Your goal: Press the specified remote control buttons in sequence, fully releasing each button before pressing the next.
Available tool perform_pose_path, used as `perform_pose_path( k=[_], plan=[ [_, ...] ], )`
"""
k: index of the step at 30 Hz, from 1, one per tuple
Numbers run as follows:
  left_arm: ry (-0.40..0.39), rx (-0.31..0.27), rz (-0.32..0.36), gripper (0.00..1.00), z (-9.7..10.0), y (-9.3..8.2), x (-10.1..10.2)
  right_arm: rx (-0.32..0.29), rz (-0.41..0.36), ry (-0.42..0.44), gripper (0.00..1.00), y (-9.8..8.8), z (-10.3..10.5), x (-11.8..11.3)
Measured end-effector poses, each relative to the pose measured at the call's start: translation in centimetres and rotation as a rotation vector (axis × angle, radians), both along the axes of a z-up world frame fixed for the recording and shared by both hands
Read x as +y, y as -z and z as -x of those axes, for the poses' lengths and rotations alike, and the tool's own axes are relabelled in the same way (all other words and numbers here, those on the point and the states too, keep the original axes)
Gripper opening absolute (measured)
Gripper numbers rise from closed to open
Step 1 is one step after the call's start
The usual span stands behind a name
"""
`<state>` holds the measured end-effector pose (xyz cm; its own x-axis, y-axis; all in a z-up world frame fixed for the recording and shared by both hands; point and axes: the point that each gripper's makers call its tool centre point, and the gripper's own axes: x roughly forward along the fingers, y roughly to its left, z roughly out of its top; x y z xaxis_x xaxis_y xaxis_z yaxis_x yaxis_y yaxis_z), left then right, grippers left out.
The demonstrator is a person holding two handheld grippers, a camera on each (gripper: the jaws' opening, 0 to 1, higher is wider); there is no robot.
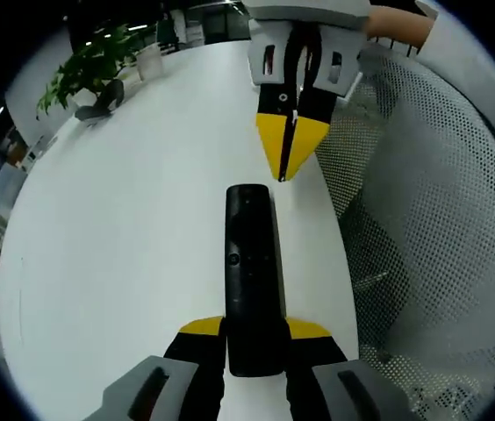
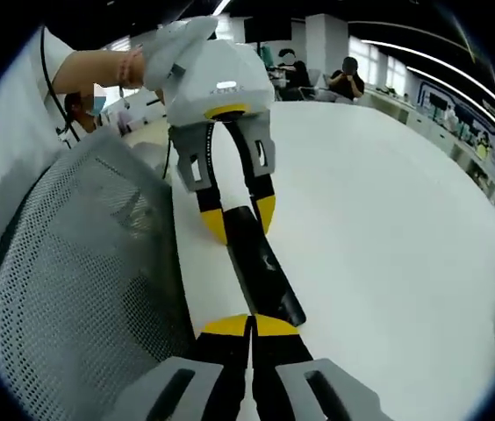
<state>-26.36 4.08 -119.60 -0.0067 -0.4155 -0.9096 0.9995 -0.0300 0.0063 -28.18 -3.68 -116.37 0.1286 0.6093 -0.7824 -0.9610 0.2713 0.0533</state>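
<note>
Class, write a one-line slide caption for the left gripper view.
Left gripper clamps slim black remote control over white table; right gripper, shut, points at its end.

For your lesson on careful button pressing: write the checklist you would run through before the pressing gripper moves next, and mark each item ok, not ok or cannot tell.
1. Remote control clamped by the left gripper: ok.
2. Right gripper shut to a pressing tip: ok.
3. Tip lined up beyond the remote's far end, not over a button: not ok.
4. Tip off the remote, any button released: cannot tell.
5. Remote fully in sight in the left gripper view: ok.
6. Remote over the white table, near its edge by the mesh chair: ok, but watch it.
</note>
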Motion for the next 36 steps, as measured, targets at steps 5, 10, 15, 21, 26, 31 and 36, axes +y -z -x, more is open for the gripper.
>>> perform_pose_path(
  k=[5,10,15,21,26,31,36],
  plan=[
    [0.004,0.002,-0.012,0.23,-0.1,0.0,-0.1,-0.001,0.078,-0.026,0.0,1.2,-1.1,-1.0],
    [0.005,0.0,-0.029,0.23,0.0,0.0,0.0,0.003,0.102,-0.042,0.0,1.6,-1.8,-1.1],
    [0.002,0.004,-0.015,0.23,0.0,0.0,0.0,-0.014,0.128,-0.091,0.0,1.9,-1.8,-0.8],
    [0.003,0.005,-0.017,0.23,0.0,0.0,0.0,-0.068,0.214,-0.181,0.0,2.1,-1.9,-0.9],
    [0.015,0.002,-0.02,0.23,0.0,0.0,-0.1,-0.11,0.301,-0.27,0.0,2.3,-2.0,-0.7],
    [0.015,0.007,-0.04,0.23,-0.1,0.0,-0.1,-0.088,0.297,-0.244,0.0,2.3,-2.2,-0.7],
    [0.007,0.007,-0.049,0.23,0.0,0.1,0.0,-0.03,0.147,-0.113,0.0,2.0,-2.2,-0.7]
  ],
)
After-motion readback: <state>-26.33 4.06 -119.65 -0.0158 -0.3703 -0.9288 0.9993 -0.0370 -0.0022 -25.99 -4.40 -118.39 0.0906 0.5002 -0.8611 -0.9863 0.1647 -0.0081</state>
